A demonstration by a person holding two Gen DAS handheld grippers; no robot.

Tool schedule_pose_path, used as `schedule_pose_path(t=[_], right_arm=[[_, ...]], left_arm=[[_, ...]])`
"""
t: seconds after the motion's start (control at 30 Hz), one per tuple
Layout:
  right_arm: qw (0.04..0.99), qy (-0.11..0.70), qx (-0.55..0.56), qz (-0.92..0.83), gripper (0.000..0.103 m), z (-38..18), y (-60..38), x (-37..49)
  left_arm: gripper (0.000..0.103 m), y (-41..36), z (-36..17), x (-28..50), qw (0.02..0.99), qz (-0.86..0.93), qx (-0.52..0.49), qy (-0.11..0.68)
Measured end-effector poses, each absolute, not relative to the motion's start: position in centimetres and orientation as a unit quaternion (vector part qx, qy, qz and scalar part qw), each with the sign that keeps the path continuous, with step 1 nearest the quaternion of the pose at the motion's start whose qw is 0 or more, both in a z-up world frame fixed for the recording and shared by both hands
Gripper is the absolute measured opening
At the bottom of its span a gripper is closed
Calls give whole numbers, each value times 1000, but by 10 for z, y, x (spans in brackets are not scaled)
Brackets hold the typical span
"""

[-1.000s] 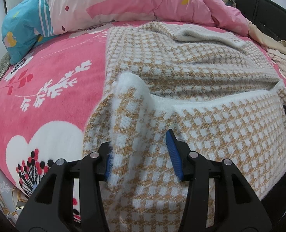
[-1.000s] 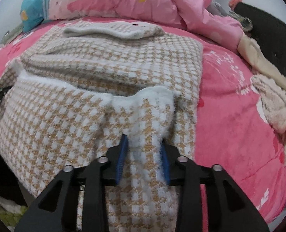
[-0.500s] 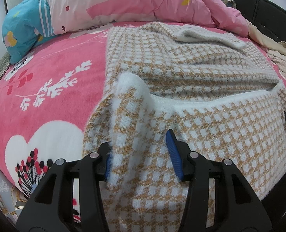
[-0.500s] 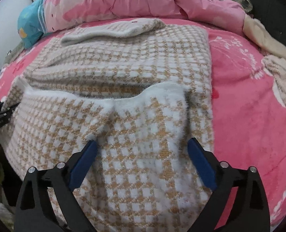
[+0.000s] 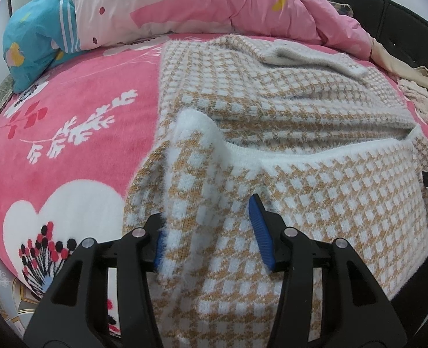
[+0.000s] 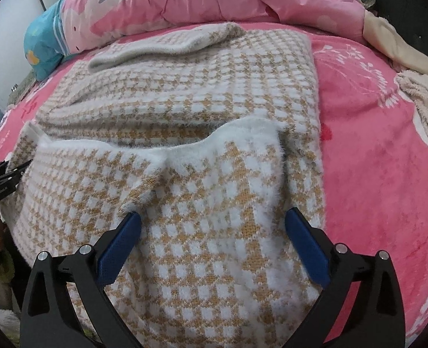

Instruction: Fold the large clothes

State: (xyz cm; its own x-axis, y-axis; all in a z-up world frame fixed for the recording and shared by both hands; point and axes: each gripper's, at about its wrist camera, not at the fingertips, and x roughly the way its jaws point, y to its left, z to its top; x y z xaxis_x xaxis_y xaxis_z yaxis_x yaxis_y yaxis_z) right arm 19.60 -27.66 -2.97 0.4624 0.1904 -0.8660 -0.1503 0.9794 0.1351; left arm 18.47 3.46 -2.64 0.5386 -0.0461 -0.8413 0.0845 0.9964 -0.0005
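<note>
While the left gripper (image 5: pixel 211 232) pinches the sweater (image 6: pixel 202 121) hem folded up over its body on the bed (image 6: pixel 373 150), the right gripper (image 6: pixel 214 243) has just spread, releasing; further folds remain.

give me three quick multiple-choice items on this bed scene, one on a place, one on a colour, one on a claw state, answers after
1. Where does the checked sweater lie?
A. on the pink blanket
B. on a chair
C. on the floor

2. What colour are the sweater's checks?
A. black and red
B. tan and white
C. green and blue

3. How does the right claw stand?
A. shut on the pillow
B. out of view
C. open, hem released

Answers: 1 A, the pink blanket shows beside it. 2 B, tan and white squares cover it. 3 C, its jaws have just been opening and stand wide, with the cloth lying slack between them; the left claw pinches a fold.
</note>
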Motion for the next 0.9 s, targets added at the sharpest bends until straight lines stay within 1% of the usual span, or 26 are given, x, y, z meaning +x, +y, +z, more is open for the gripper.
schedule_pose_path(t=[0.4,0.63,0.9], right_arm=[[848,520,23,99,97,-30,-279,197],[850,517,23,95,97,-31,-277,199],[845,525,21,97,97,-31,-277,201]], left_arm=[[48,36,-28,185,877,-39,18,478],[50,39,-32,186,883,-36,-9,469],[50,41,-31,190,878,-31,-27,477]])
